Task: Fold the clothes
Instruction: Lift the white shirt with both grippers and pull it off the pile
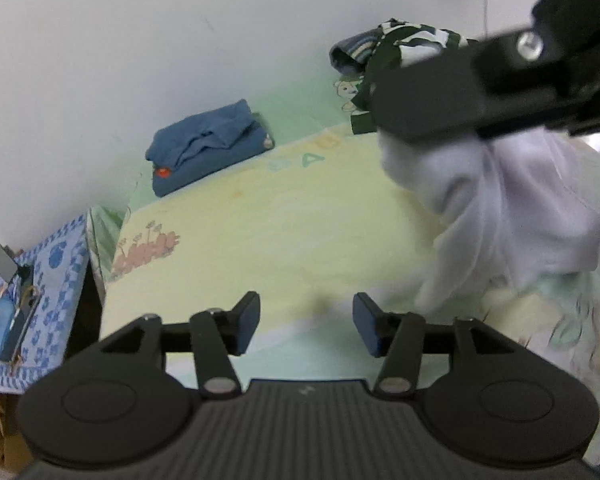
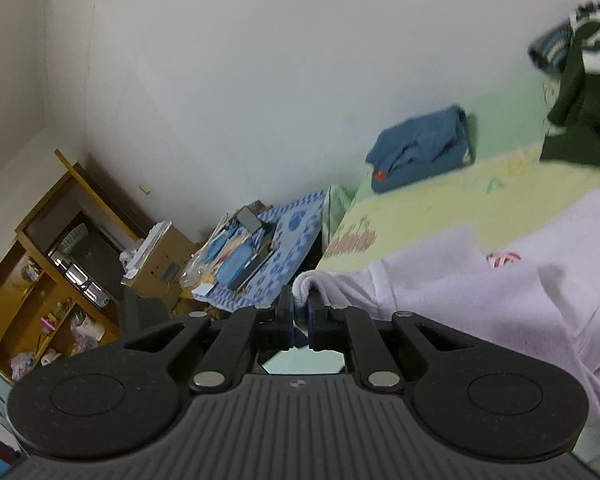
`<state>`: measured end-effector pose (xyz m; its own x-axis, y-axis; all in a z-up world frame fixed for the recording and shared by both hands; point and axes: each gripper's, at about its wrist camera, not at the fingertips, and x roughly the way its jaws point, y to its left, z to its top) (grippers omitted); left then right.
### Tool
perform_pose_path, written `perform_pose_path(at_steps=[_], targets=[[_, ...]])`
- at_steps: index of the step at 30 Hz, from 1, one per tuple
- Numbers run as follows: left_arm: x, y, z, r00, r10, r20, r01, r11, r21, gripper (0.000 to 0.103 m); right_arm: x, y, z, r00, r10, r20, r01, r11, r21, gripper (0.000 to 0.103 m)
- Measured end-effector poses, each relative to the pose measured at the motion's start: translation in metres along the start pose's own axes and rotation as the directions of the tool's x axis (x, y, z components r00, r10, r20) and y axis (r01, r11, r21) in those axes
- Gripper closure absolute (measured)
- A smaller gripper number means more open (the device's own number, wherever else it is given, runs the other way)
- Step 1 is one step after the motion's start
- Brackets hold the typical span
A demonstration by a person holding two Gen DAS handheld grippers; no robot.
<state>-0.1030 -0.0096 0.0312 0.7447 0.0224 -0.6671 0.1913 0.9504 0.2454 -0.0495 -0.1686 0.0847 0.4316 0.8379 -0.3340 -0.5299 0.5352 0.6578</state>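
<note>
Left wrist view
- White garment (image 1: 500,216): pale, soft cloth, bunched and blurred, hanging in folds at the right of the frame above the bed.
- Bed sheet (image 1: 284,232): yellow-green with cartoon prints; it carries everything in the scene.
- Left tool (image 1: 306,326): angled down at the sheet, fingers parted about halfway with blue pads showing; nothing lies between them, only bare sheet.
- Right tool (image 1: 432,96): reaches in from the upper right as a dark bar, its tip on the upper edge of the white garment; from here I cannot tell how its fingers stand.
- Garment to left tool: up and to the right of the open fingers, its lowest fold near the right finger, not touching it.
- Blue folded clothes (image 1: 210,146): a neat stack by the wall, well apart from both tools.
- Green-and-white garment (image 1: 396,60): a crumpled heap at the far end of the bed.

Right wrist view
- Right tool (image 2: 299,312): pointing slightly down, fingers almost together, pinching a rolled edge of the cloth.
- White garment (image 2: 480,288): spreads to the right from the grip across the bed, with a small red-striped mark on it.
- Blue patterned cloth (image 2: 288,236): covers a cluttered surface beside the bed.
- Wooden shelf (image 2: 40,248): at the left against the wall, holding odds and ends.
</note>
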Motion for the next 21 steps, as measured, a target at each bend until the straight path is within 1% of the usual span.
perform_pose_path(at_steps=[3, 5, 6, 7, 8, 10, 11, 13, 14, 17, 18, 19, 21], targets=[[-0.005, 0.011, -0.012, 0.998, -0.052, 0.028, 0.051, 0.997, 0.051, 0.048, 0.002, 0.012, -0.015, 1.000, -0.015, 0.004, 0.015, 1.000, 0.021, 0.095], [-0.008, 0.012, -0.019, 0.995, -0.086, 0.040, 0.083, 0.993, 0.083, 0.040, 0.007, 0.021, -0.023, 0.999, -0.037, 0.015, 0.037, 0.999, 0.014, 0.095], [-0.009, 0.012, -0.022, 0.994, -0.098, 0.041, 0.094, 0.991, 0.090, 0.034, 0.009, 0.025, -0.026, 0.998, -0.056, 0.025, 0.056, 0.998, 0.007, 0.095], [-0.007, 0.012, -0.023, 0.993, -0.112, 0.039, 0.108, 0.989, 0.096, 0.033, 0.012, 0.028, -0.029, 0.997, -0.075, 0.036, 0.075, 0.997, 0.001, 0.095], [-0.004, 0.012, -0.023, 0.991, -0.127, 0.037, 0.123, 0.987, 0.103, 0.033, 0.013, 0.029, -0.032, 0.993, -0.107, 0.048, 0.107, 0.994, -0.003, 0.095], [0.002, 0.009, -0.024, 0.990, -0.137, 0.027, 0.133, 0.984, 0.118, 0.031, 0.013, 0.030, -0.038, 0.978, -0.202, 0.056, 0.204, 0.978, -0.042, 0.091], [0.005, 0.007, -0.024, 0.990, -0.139, 0.018, 0.136, 0.983, 0.124, 0.030, 0.013, 0.030, -0.042, 0.967, -0.248, 0.061, 0.252, 0.966, -0.061, 0.088], [0.012, 0.003, -0.026, 0.989, -0.149, -0.007, 0.149, 0.980, 0.131, 0.030, 0.005, 0.028, -0.045, 0.960, -0.271, 0.066, 0.274, 0.961, -0.045, 0.064], [0.015, 0.001, -0.027, 0.987, -0.158, -0.024, 0.160, 0.978, 0.130, 0.030, 0.001, 0.027, -0.047, 0.957, -0.282, 0.068, 0.285, 0.958, -0.037, 0.063], [0.024, -0.001, -0.032, 0.980, -0.188, -0.069, 0.195, 0.975, 0.105, 0.030, -0.024, 0.024, -0.055, 0.926, -0.358, 0.118, 0.369, 0.925, -0.090, 0.059], [0.026, -0.002, -0.034, 0.977, -0.198, -0.083, 0.206, 0.974, 0.092, 0.030, -0.029, 0.020, -0.059, 0.907, -0.408, 0.109, 0.419, 0.900, -0.117, 0.054], [0.030, -0.002, -0.034, 0.976, -0.198, -0.091, 0.206, 0.975, 0.083, 0.030, -0.033, 0.015, -0.063, 0.884, -0.457, 0.101, 0.468, 0.872, -0.144, 0.052], [0.037, -0.003, -0.035, 0.975, -0.193, -0.106, 0.201, 0.977, 0.065, 0.030, -0.035, 0.003, -0.075, 0.839, -0.541, 0.053, 0.540, 0.820, -0.191, 0.053]])
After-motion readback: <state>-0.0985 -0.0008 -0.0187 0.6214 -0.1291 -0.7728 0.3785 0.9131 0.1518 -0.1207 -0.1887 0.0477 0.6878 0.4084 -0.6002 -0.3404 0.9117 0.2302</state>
